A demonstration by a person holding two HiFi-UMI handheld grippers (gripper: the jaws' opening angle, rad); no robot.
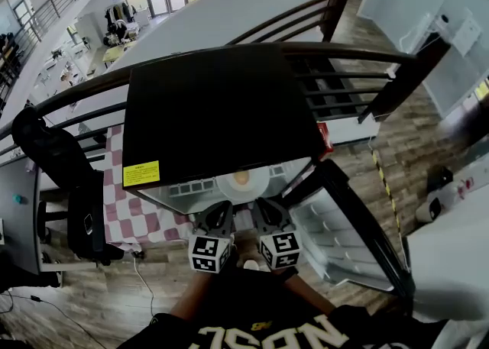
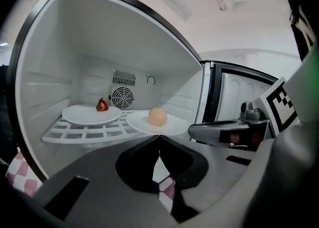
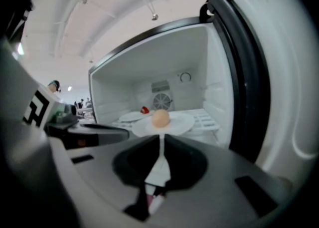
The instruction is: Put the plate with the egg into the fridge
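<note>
The white plate (image 1: 258, 182) with the tan egg (image 1: 241, 178) lies at the front of the open fridge's wire shelf (image 2: 84, 132). In the left gripper view the plate (image 2: 175, 125) and egg (image 2: 157, 117) are straight ahead. My left gripper (image 2: 159, 138) is shut, its tips right at the plate's near rim with nothing between them. My right gripper (image 3: 161, 136) is also shut and points at the plate (image 3: 183, 122) and egg (image 3: 160, 118). From the head view the left gripper (image 1: 222, 208) and right gripper (image 1: 264, 206) sit side by side before the plate.
The black-topped fridge (image 1: 214, 111) stands on a red checked cloth (image 1: 130, 214), its door (image 1: 340, 237) swung open to the right. A second plate (image 2: 82, 115) with a red item (image 2: 102, 105) sits deeper on the shelf. Behind the fridge runs a railing (image 1: 344, 72).
</note>
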